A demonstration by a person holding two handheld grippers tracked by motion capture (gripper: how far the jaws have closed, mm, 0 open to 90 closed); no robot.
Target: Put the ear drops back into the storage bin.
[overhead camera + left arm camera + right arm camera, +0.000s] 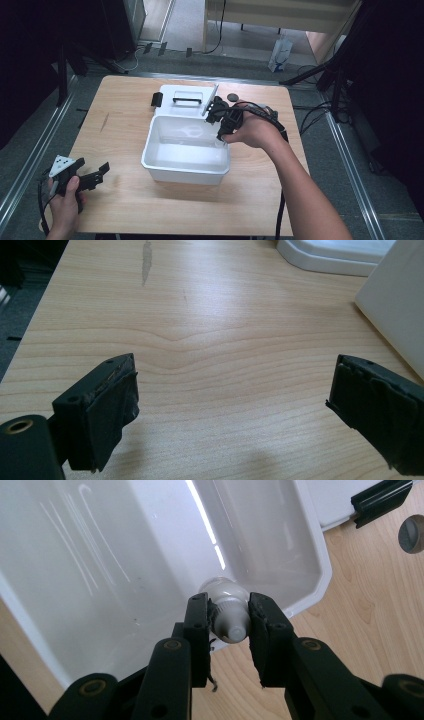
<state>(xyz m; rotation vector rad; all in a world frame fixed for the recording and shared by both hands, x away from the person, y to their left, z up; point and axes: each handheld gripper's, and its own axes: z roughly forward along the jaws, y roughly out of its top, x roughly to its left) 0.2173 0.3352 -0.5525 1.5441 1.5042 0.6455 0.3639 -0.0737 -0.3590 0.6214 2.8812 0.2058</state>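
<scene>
A white plastic bin (184, 172) stands open in the middle of the wooden table (125, 200). Its lid (186, 90), with a black handle, lies just behind it. My right gripper (222, 134) hangs over the bin's right rim, shut on a small white bottle (228, 617) that points down into the bin (125, 555). In the right gripper view the jaws of that gripper (229, 602) clamp the bottle's neck. My left gripper (94, 166) is held open at the table's front left, nothing between its pads (107, 405). The bin's wall (395, 305) lies to its right.
A small dark round cap (232, 97) lies on the table right of the lid, also the cap (412, 534) beyond the bin's rim. A black latch (156, 99) sits at the lid's left side. A white bag (280, 54) stands on the floor behind the table.
</scene>
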